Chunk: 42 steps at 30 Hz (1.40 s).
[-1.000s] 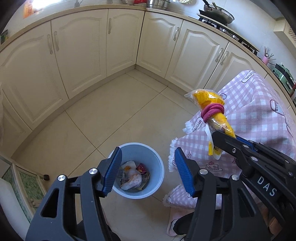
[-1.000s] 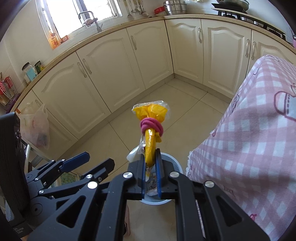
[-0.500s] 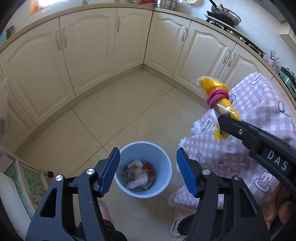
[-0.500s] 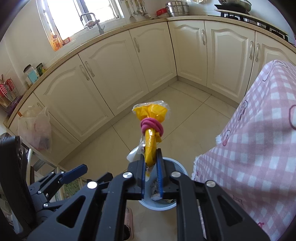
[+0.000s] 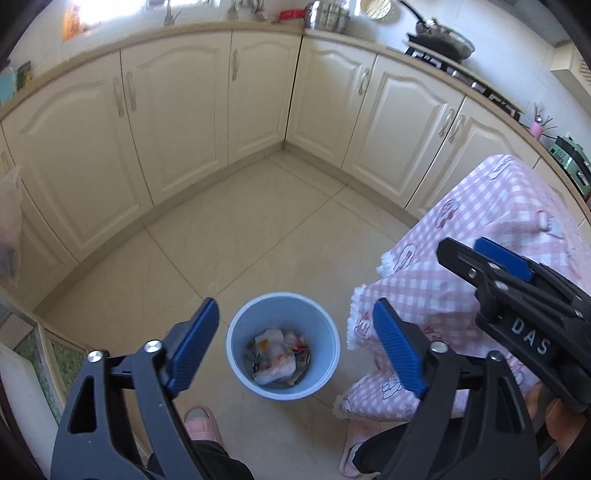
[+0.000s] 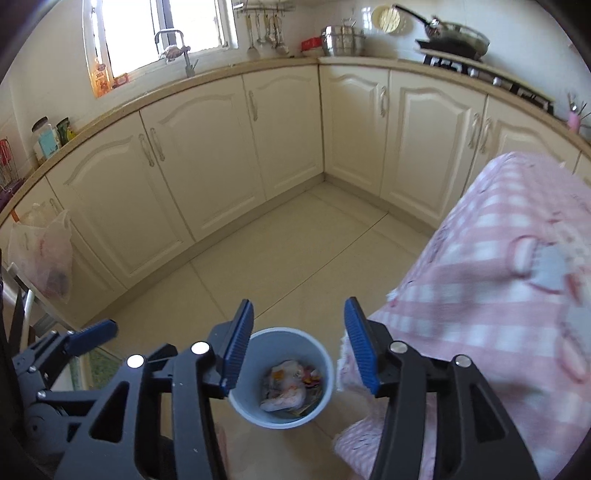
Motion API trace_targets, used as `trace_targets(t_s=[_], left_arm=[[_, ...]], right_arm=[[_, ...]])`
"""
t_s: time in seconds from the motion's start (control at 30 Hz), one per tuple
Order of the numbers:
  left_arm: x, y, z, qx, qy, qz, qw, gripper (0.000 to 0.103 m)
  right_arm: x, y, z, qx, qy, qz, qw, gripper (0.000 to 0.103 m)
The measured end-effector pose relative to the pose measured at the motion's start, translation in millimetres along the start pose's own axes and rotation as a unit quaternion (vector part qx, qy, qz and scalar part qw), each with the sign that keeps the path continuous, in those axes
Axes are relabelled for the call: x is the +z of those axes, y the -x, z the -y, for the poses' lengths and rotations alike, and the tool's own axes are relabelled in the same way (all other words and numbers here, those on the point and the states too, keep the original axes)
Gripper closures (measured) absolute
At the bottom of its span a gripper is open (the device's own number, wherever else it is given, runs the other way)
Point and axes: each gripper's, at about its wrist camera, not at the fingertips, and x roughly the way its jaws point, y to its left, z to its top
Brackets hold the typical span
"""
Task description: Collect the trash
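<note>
Cream cabinets (image 6: 207, 162), pink check tablecloth (image 6: 498, 295), pan (image 6: 454, 37) on stove, window (image 6: 155, 33).

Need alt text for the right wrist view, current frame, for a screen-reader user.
The right gripper, jaws opening with nothing between them, points down at a blue trash bin on the tiled floor, partly filled with wrappers and scraps. A pink checked tablecloth fills the right side; the left gripper shows at lower left, cream kitchen cabinets behind.

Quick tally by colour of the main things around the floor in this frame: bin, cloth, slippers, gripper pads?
Blue: 5, the bin and four gripper pads, two each on the left gripper and the right gripper
Pink: 3, the checked cloth and two slippers
Total: 8
</note>
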Motion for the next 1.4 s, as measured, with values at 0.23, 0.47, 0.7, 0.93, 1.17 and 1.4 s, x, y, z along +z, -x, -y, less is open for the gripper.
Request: trace_targets(t_s=[0.23, 0.47, 0.7, 0.93, 1.17, 1.4], left_arm=[[6.1, 60.2, 29.2, -0.016, -0.028, 0.061, 0.9976, 0.011], [0.1, 125.1, 59.6, -0.034, -0.055, 0.124, 0.9902, 0.008], [-17.5, 179.2, 91.2, -0.063, -0.074, 0.160, 0.9823, 0.008], [-42.8, 229.6, 116.8, -0.088, -0.105, 0.198, 0.9706, 0.008], [-64.1, 273.8, 128.6, -0.098, -0.122, 0.238, 0.9586, 0.008], [-79.2, 303.3, 129.2, -0.099, -0.129, 0.262, 0.9514, 0.008]], right_arm=[[-3.5, 81.8, 20.8, -0.040, -0.005, 0.069, 0.997, 0.046], [-18.3, 171.5, 43.8, -0.086, -0.011, 0.137, 0.987, 0.032], [-46.7, 246.2, 68.5, -0.128, -0.038, 0.181, 0.974, 0.024], [-78.0, 305.3, 82.5, -0.144, -0.067, 0.213, 0.964, 0.021], [-105.6, 356.5, 74.5, -0.160, -0.063, 0.247, 0.953, 0.014], [-124.7, 396.0, 63.6, -0.174, -0.055, 0.273, 0.945, 0.012]])
